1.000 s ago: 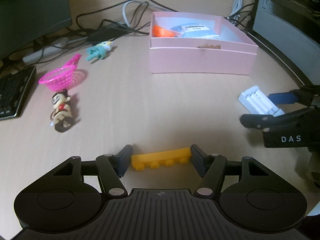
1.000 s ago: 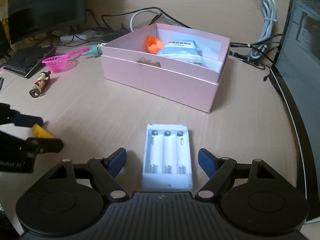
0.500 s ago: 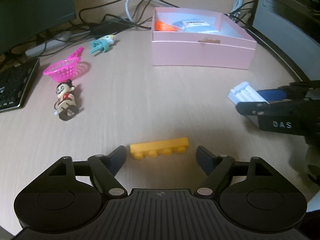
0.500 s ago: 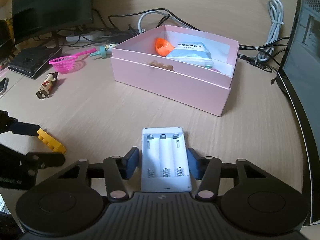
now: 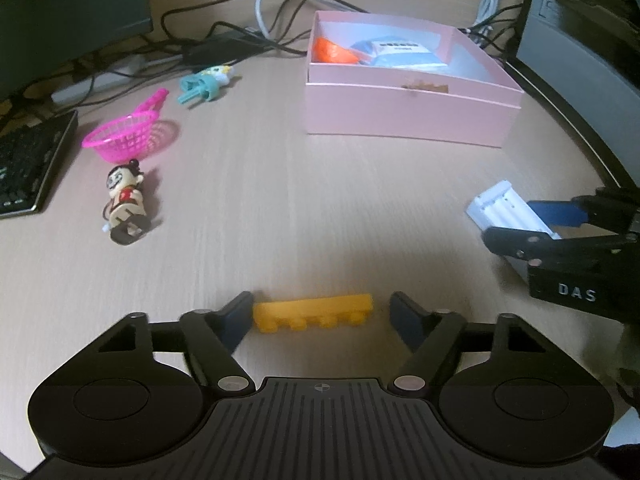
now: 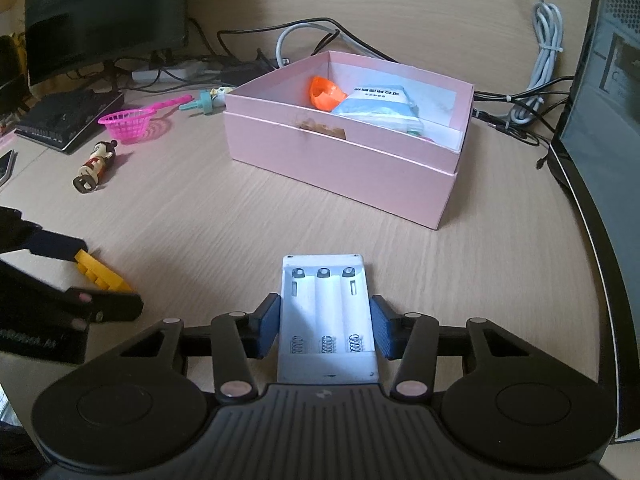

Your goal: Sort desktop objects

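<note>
right gripper (image 6: 325,326): jaws closed in from wide, now clamped on white battery holder (image 6: 326,316), ready to lift | left gripper (image 5: 322,318): jaws closing around yellow brick (image 5: 314,312), left pad seems touching, right pad apart | pink box (image 6: 340,160) ahead of both

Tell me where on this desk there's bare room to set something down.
The widest bare patch lies between the pink box, the figurine and the yellow brick. A smaller strip runs between the box front and the battery holder. It is crowded at the back left, around the pink basket, keyboard and cables.
</note>
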